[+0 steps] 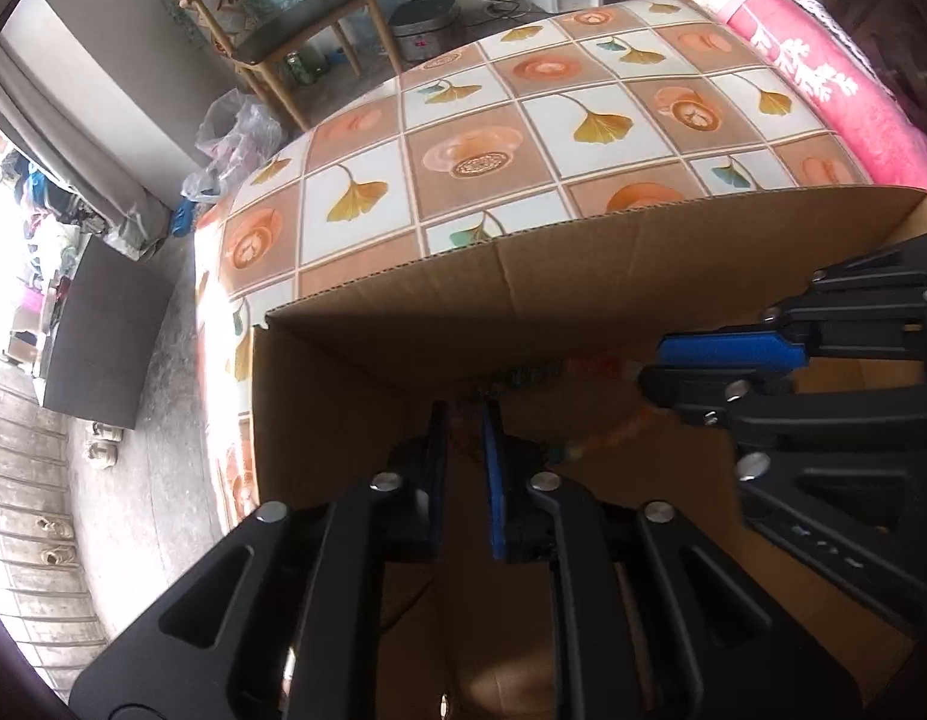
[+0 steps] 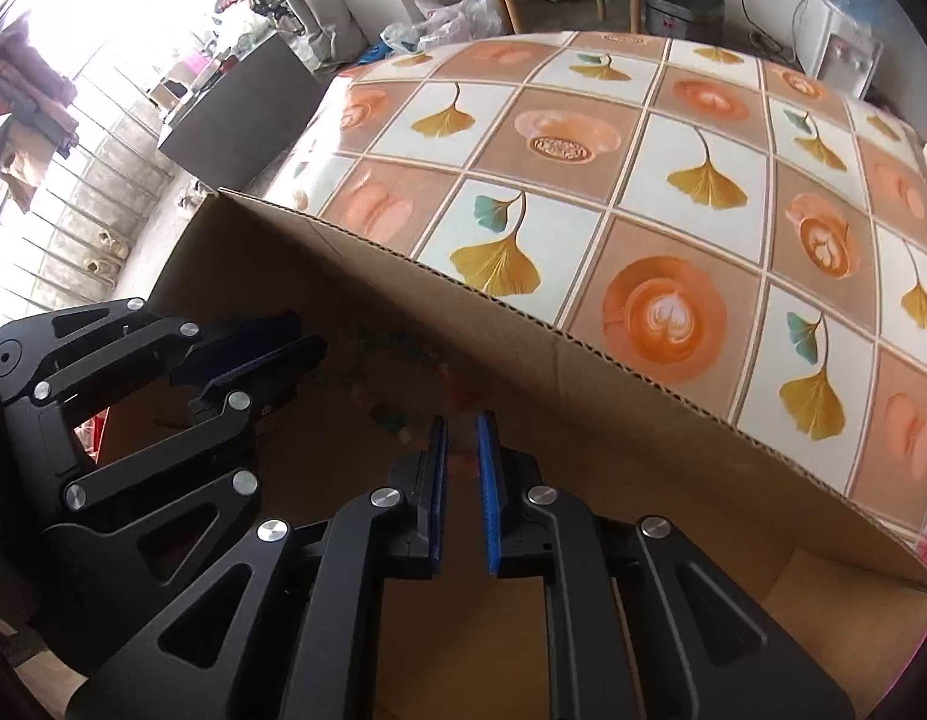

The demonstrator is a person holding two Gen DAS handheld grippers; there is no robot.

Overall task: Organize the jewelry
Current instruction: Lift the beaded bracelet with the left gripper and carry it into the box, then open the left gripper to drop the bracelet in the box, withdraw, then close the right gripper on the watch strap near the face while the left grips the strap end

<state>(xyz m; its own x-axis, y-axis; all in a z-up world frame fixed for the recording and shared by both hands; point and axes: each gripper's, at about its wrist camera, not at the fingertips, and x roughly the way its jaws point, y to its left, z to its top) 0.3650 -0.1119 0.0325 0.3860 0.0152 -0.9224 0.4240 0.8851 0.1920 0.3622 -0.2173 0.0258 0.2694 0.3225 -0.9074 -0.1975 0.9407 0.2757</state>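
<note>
- Cardboard box sits on the desk, open top.
- Bead string lies inside the box, along its far wall; blurred.
- Left gripper is inside the box, fingers a narrow gap apart, beads between them, grip unclear.
- Right gripper is inside the box beside the left gripper, narrow gap, holding nothing.

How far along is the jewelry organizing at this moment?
Done, apparently: a beaded necklace already lies inside the cardboard box on the table. In hand: nothing; the left gripper and right gripper both point down into the box, jaws slightly apart around no bead. Left: unclear, since no other jewelry shows on the tablecloth.
</note>
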